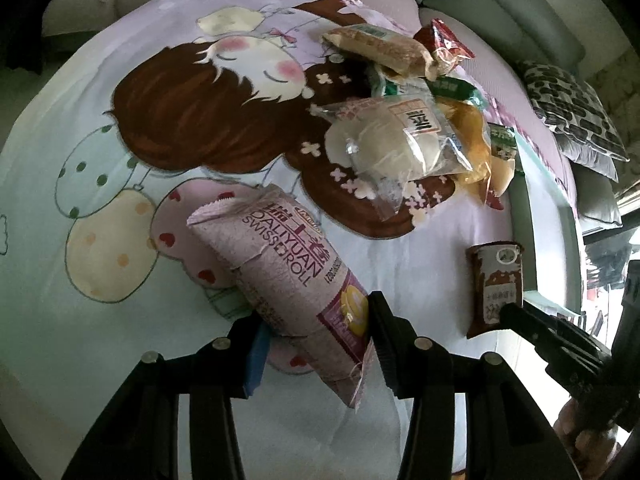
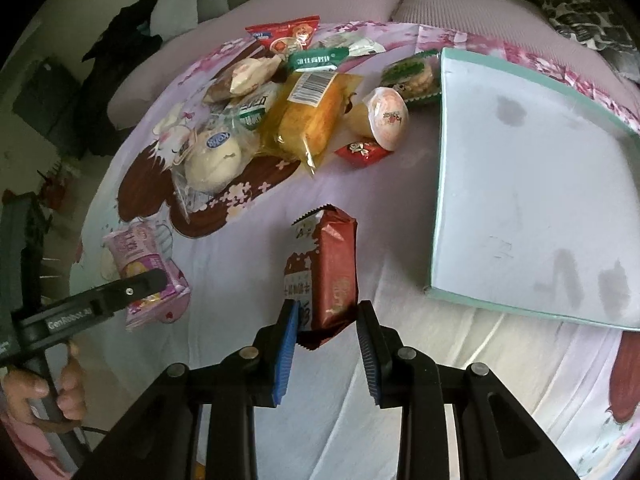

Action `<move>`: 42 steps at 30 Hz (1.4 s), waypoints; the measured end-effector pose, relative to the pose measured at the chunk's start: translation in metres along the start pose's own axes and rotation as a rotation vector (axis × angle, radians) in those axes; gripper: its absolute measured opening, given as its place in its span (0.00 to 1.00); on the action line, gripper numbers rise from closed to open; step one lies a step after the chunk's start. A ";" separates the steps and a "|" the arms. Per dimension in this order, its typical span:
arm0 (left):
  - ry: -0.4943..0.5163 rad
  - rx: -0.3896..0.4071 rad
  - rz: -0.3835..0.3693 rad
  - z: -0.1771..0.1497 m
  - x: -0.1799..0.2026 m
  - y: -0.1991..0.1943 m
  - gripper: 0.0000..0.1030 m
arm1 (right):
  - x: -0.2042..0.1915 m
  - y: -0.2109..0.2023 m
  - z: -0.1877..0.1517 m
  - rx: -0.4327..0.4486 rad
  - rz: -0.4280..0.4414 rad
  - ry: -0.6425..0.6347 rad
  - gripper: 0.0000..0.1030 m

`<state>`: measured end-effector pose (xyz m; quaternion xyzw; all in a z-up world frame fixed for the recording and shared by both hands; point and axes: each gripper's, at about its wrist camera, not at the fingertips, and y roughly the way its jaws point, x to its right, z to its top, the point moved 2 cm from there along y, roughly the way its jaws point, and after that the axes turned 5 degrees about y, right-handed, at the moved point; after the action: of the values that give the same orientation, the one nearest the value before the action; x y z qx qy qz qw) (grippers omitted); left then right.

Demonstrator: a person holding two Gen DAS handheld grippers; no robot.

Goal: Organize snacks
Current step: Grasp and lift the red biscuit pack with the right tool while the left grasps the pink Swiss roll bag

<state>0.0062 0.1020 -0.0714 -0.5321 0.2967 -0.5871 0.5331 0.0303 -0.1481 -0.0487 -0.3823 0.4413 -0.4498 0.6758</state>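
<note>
- My left gripper [image 1: 316, 328] had its jaws clamped on the lower end of a pink plastic-wrapped Swiss roll packet [image 1: 280, 276], which stood tilted above the sheet with its crimped top leaning away to the left.
- My right gripper [image 2: 326, 320] held a dark red-brown foil snack bar with a white label [image 2: 328, 272]; the blue-padded jaws pinched its bottom edge and the bar stood nearly upright between them.
- Both packets were over a pale cartoon-printed bedsheet [image 1: 100, 152] showing a brown-haired girl and balloons.
- From the right wrist view, the left gripper's black finger crossed in front of the pink packet at the left edge, and a person's hand [image 2: 44, 396] gripped its handle below.
- The remaining snacks lay in a loose heap [image 2: 280, 108] farther up the sheet: a round cream bun in clear wrap [image 1: 384, 148], a golden cake in yellow-tinted film [image 2: 308, 116], a red triangular crisp bag [image 2: 288, 34], a green-labelled bar [image 2: 318, 60] and a small red sweet wrapper [image 2: 362, 151].
- A flat, pale blue rectangular lid or board with a teal edge [image 2: 532, 184] lay on the sheet to the right of the heap, near the red-brown bar but apart from it.
- A black-and-white patterned cushion [image 1: 576, 116] rested at the far right.
</note>
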 end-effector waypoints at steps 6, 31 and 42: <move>-0.016 -0.007 0.039 0.006 -0.005 -0.002 0.61 | -0.006 -0.007 0.003 0.020 -0.029 -0.054 0.33; -0.075 0.059 0.229 0.014 -0.001 -0.016 0.69 | -0.015 0.012 0.013 0.012 -0.123 -0.104 0.54; -0.095 0.077 0.271 0.023 -0.008 -0.016 0.69 | -0.016 0.018 0.016 0.002 -0.132 -0.097 0.54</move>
<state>0.0214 0.1182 -0.0530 -0.4935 0.3175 -0.4950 0.6408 0.0465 -0.1254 -0.0564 -0.4310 0.3814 -0.4747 0.6659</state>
